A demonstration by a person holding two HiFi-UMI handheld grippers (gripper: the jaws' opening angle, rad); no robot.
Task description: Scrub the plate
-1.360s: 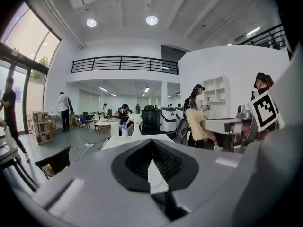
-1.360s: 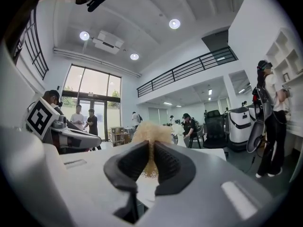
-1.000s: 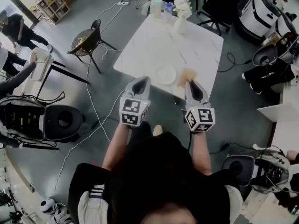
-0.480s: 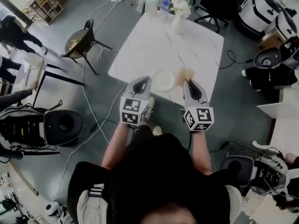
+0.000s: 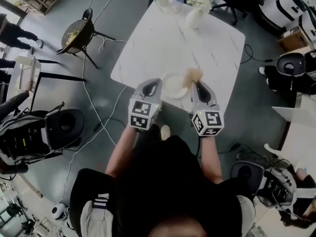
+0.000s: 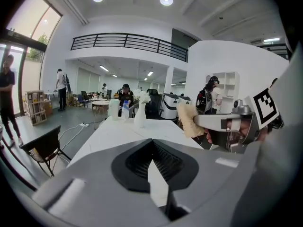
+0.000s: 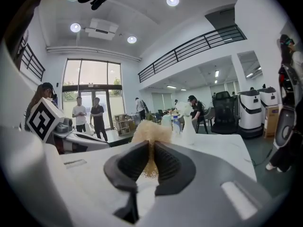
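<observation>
Possibly the plate [image 5: 173, 85], loose at the near edge of the surface [image 5: 168, 43], skids off when the right gripper [image 5: 197, 84] (fingers pinching a tan scrubber [image 5: 192, 75]) presses, since the left gripper [image 5: 151, 84] has its fingers pressed together on nothing.

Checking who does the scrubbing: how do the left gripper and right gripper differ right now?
The right gripper has its jaws clamped on a tan scrubber; the left gripper has its jaws shut on nothing. The left gripper points at the plate from its left, the right gripper from its right. Both are shut.
</observation>
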